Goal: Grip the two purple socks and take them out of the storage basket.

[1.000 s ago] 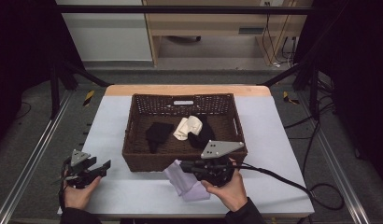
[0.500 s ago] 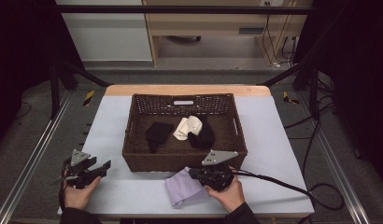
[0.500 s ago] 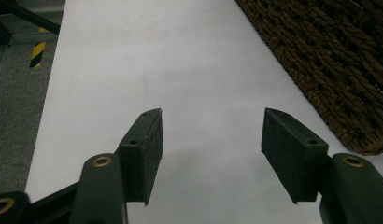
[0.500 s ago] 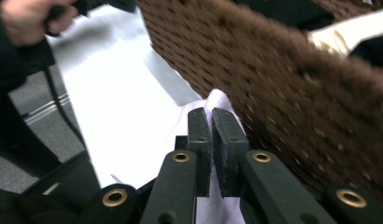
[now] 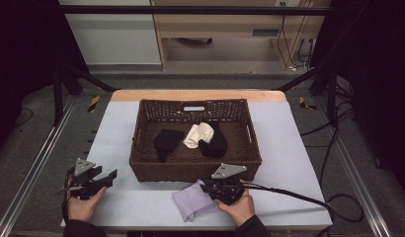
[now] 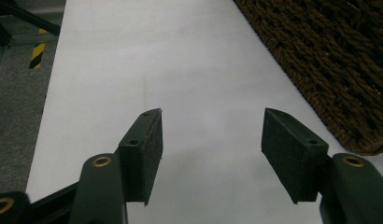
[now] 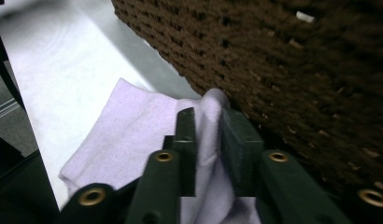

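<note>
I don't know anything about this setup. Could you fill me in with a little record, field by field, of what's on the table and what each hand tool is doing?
surface: pale table
container: brown wicker basket, near the table's middle
in basket: two black cloth items and a cream one
outside basket: lilac cloth, on the table against the basket's near wall
left gripper: open, holding nothing, over bare table left of the basket
right gripper: shut on a raised fold of the lilac cloth
</note>
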A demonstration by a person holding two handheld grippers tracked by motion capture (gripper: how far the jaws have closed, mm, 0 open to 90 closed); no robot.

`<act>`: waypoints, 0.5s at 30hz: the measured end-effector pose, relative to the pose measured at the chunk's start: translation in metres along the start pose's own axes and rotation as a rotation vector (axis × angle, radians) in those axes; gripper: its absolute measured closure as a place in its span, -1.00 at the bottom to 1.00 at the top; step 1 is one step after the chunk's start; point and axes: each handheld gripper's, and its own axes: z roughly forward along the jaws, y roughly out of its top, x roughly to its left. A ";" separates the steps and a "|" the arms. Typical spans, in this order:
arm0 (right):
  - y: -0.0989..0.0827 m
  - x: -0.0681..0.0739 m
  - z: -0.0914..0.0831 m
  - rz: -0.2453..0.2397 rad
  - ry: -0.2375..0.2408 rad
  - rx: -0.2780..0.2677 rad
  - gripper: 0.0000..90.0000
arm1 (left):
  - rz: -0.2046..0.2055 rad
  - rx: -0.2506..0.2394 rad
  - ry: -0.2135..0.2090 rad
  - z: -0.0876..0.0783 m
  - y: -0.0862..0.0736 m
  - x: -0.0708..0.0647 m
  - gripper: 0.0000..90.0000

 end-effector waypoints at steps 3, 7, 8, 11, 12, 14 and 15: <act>0.002 0.001 -0.010 -0.013 -0.004 -0.052 0.45 | 0.001 -0.001 0.000 0.000 0.000 0.000 -0.15; 0.002 -0.003 -0.027 0.014 -0.019 -0.117 0.35 | 0.004 -0.001 -0.001 -0.001 0.000 0.000 -0.15; 0.002 -0.004 -0.030 0.020 -0.025 -0.128 0.33 | 0.003 -0.002 -0.001 -0.001 0.000 0.000 -0.15; -0.001 -0.009 -0.044 0.036 -0.048 -0.167 0.25 | 0.001 -0.006 -0.003 -0.002 0.000 0.001 -0.16; -0.002 -0.011 -0.048 0.046 -0.054 -0.176 0.23 | -0.001 -0.008 -0.003 -0.002 0.000 0.001 -0.16; -0.007 -0.016 -0.056 0.056 -0.075 -0.195 0.20 | -0.002 -0.009 -0.003 -0.002 0.000 0.001 -0.16; -0.009 -0.018 -0.060 0.067 -0.083 -0.202 0.18 | -0.004 -0.011 -0.003 -0.002 0.000 0.000 -0.16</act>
